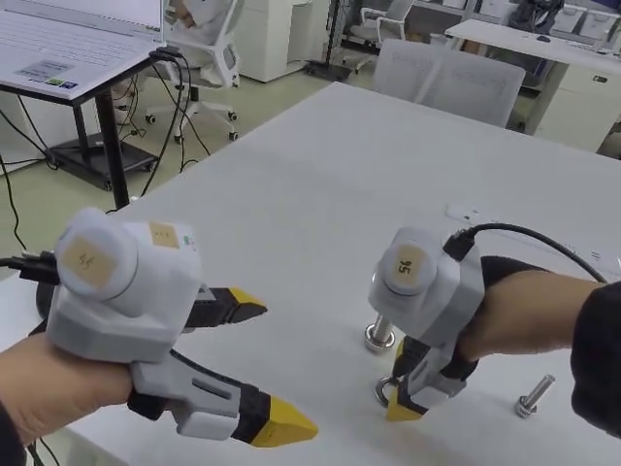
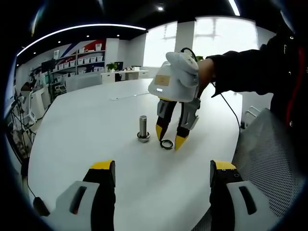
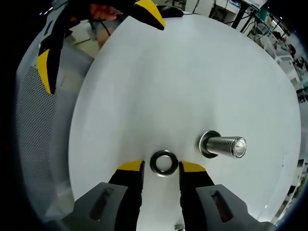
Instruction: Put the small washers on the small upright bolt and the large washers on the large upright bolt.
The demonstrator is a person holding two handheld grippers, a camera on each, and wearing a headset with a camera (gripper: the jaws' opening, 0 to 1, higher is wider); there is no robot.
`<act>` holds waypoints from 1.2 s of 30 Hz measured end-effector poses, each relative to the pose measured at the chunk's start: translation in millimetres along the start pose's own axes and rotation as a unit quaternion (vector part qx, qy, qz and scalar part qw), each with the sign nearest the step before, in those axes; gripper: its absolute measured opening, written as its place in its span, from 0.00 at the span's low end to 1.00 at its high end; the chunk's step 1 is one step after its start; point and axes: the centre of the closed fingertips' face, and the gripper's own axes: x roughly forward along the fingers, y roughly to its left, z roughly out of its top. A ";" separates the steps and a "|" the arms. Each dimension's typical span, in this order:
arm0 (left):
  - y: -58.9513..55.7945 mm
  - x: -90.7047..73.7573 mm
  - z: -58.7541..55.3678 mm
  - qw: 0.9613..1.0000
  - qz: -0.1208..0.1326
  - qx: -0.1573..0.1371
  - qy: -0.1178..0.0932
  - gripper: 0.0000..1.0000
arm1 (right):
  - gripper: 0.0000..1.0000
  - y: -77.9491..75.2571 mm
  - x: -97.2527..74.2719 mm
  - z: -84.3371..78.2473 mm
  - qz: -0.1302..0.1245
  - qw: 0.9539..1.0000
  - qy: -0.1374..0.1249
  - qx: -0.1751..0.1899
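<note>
A dark metal washer (image 3: 163, 162) lies flat on the white table (image 1: 320, 194). My right gripper (image 3: 161, 167) points down at it, open, one yellow tip on each side of the ring and close to it. In the head view that gripper (image 1: 393, 388) stands over the washer (image 1: 385, 391), just in front of an upright steel bolt (image 1: 379, 333) with a wide base. The left gripper view shows the bolt (image 2: 143, 128) to the left of the washer (image 2: 167, 144). My left gripper (image 1: 270, 364) hovers wide open to the left, holding nothing. A smaller bolt (image 1: 534, 396) lies on its side at the right.
A laptop (image 1: 58, 49) sits on a side desk at the far left, past the table's edge. A grey chair (image 1: 441, 78) stands at the table's far end. A small white object (image 1: 466, 212) lies farther back on the right. A black cable (image 1: 543, 243) trails from my right gripper.
</note>
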 end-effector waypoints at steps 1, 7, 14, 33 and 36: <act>0.1 -0.1 -0.1 1.000 0.000 0.000 0.000 0.80 | 0.30 0.0 0.0 0.0 0.000 1.000 -0.001 0.001; -0.4 -0.2 1.1 1.000 -0.001 0.001 -0.001 0.80 | 0.30 0.2 0.1 0.6 0.001 1.000 -0.007 0.000; -2.7 0.7 0.8 1.000 -0.003 0.001 0.001 0.80 | 0.25 -1.1 0.1 0.1 0.001 1.000 -0.011 -0.006; -6.8 -2.0 1.0 1.000 -0.002 0.003 0.002 0.79 | 0.24 -3.9 -2.0 -6.2 -0.004 1.000 0.005 -0.004; -6.7 -1.6 1.4 1.000 -0.002 0.003 0.002 0.79 | 0.24 -5.8 -5.4 -8.4 -0.002 1.000 0.004 0.002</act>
